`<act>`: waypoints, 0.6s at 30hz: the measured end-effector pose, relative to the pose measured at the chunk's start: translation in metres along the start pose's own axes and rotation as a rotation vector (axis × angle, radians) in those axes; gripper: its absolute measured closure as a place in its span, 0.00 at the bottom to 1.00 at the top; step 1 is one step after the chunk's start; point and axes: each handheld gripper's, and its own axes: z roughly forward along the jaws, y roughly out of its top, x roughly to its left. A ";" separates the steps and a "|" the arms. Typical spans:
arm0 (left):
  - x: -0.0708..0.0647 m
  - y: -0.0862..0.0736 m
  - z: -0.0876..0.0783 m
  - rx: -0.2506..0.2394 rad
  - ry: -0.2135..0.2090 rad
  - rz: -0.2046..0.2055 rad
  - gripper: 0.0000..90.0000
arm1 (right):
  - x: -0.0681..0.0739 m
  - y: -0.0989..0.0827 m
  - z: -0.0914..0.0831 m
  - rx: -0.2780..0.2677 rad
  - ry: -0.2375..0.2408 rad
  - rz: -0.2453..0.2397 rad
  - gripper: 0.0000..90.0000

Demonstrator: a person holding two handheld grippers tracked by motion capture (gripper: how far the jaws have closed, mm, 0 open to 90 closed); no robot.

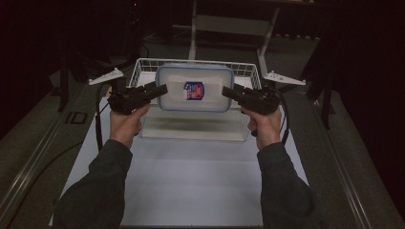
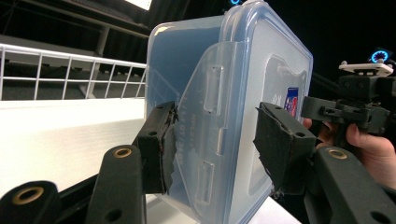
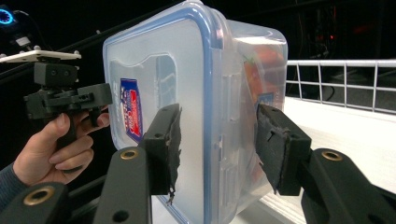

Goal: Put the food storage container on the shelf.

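A clear plastic container (image 1: 195,88) with a blue-rimmed clip lid and a red-and-blue label (image 1: 193,90) hangs tilted above a white wire basket (image 1: 143,64), lid toward the high camera. My left gripper (image 1: 162,90) is shut on its left end and my right gripper (image 1: 227,91) on its right end. In the left gripper view the jaws (image 2: 212,149) pinch the container (image 2: 233,93), one pad on the body and one on the lid. The right gripper view has the same hold (image 3: 217,149) on the container (image 3: 187,70), with something red (image 3: 264,60) inside.
The basket's wire wall (image 2: 70,70) (image 3: 345,84) stands behind the container, with a white floor panel (image 1: 191,126) below. A white mat (image 1: 191,181) covers the table toward me. A table frame (image 1: 193,28) stands in the dark beyond.
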 end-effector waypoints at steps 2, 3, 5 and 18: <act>0.003 -0.001 0.002 0.006 0.006 -0.008 0.55 | -0.004 0.000 0.003 0.005 -0.004 0.013 0.57; 0.005 -0.001 0.004 0.006 0.007 -0.017 0.55 | -0.005 -0.001 0.004 0.007 -0.007 0.020 0.57; 0.010 -0.003 0.007 0.009 0.011 -0.034 0.55 | -0.009 -0.001 0.008 0.014 -0.012 0.035 0.57; 0.015 -0.002 0.017 0.009 0.048 -0.071 0.54 | -0.023 -0.006 0.016 0.018 -0.031 0.094 0.57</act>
